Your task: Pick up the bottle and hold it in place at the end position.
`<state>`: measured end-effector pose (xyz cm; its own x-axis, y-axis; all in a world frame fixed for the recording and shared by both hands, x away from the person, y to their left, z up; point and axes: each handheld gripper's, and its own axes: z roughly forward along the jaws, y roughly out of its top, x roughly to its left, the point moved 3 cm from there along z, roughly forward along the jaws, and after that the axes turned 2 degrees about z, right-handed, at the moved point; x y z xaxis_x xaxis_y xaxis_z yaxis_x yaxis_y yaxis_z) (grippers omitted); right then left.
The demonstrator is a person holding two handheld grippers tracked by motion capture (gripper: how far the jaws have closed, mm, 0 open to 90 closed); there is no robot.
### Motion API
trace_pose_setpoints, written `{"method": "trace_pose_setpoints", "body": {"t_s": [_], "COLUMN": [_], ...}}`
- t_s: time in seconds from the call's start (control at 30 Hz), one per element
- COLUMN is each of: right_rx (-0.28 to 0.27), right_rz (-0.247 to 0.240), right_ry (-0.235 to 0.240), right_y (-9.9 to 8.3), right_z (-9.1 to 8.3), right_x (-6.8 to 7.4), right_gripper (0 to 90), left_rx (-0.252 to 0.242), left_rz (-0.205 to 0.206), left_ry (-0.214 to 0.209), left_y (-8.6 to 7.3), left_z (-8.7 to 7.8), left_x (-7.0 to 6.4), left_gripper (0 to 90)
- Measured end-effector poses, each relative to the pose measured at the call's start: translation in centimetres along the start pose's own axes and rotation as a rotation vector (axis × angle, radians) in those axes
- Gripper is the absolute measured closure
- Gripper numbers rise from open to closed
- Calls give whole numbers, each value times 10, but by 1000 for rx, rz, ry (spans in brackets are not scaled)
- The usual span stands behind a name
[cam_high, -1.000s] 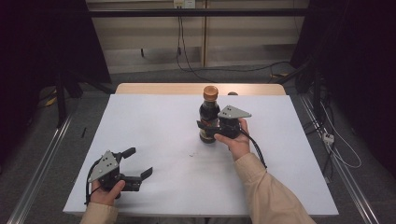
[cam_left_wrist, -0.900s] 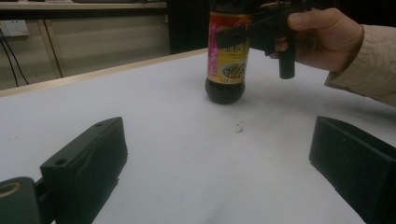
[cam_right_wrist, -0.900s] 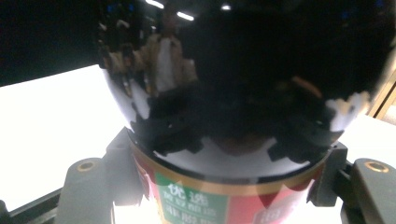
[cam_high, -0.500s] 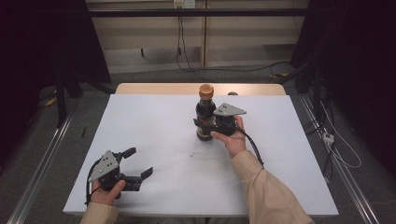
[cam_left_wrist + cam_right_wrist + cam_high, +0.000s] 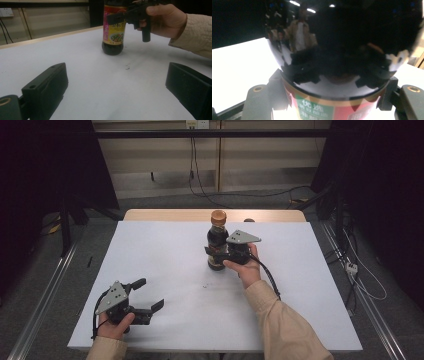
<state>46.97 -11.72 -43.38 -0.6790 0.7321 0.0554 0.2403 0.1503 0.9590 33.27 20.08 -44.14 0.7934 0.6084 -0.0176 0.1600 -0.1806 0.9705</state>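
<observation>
Near the far middle of the white table (image 5: 165,270), at about twelve o'clock from the person, stands a dark sauce bottle (image 5: 217,245) with an orange cap, upright on its base. The right tongs (image 5: 216,252) are closed around its labelled body, one jaw on each side of the glass, as the right gripper view shows with the bottle (image 5: 342,55) pressed up close between them. The right hand (image 5: 246,265) comes in from about four o'clock of the bottle.

Glass and full of dark liquid, the bottle will likely feel heavy and stiff, with a smooth, slippery wall; it would break if dropped. The paper label around the middle probably offers the surest hold, since the curved shoulder above it would let the jaws slide.

At about seven o'clock on the table, well apart from the bottle, the left tongs (image 5: 149,296) rest low with their jaws spread wide and nothing between them. From the left gripper view the bottle (image 5: 113,27) stands ahead at roughly twelve o'clock, beyond bare tabletop
</observation>
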Motion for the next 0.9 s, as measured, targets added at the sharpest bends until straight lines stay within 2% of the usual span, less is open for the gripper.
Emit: {"method": "trace_pose_setpoints", "body": {"t_s": [0.13, 0.23, 0.47, 0.57, 0.63, 0.77, 0.83, 0.9], "right_rx": [0, 13, 22, 35, 38, 53, 58, 54], "right_rz": [29, 9, 22, 31, 46, 49, 48, 68], "right_ry": [-15, -22, -50, -76, -88, -85, -98, -100], "right_y": [-1, 0, 0, 1, 0, -2, -4, -4], "right_z": [-1, 0, 0, -3, -7, -10, -10, -12], "right_x": [-2, 0, 1, 2, -1, 4, 6, 7], "right_gripper": [297, 295, 283, 192, 170, 188, 195, 223], "left_rx": [-3, 1, 6, 4, 5, 3, 3, 1], "left_rz": [-2, 3, 2, 1, 4, 2, 0, -1], "left_ry": [3, -2, 0, -2, -4, -4, -3, -4], "left_y": [0, 1, 0, 0, 0, 0, 0, 1], "left_z": [0, 0, 0, 0, 0, 0, 0, 0], "left_x": [0, -1, -1, -2, -2, -2, -2, -2], "left_gripper": [39, 39, 39, 39, 39, 39, 39, 39]}}
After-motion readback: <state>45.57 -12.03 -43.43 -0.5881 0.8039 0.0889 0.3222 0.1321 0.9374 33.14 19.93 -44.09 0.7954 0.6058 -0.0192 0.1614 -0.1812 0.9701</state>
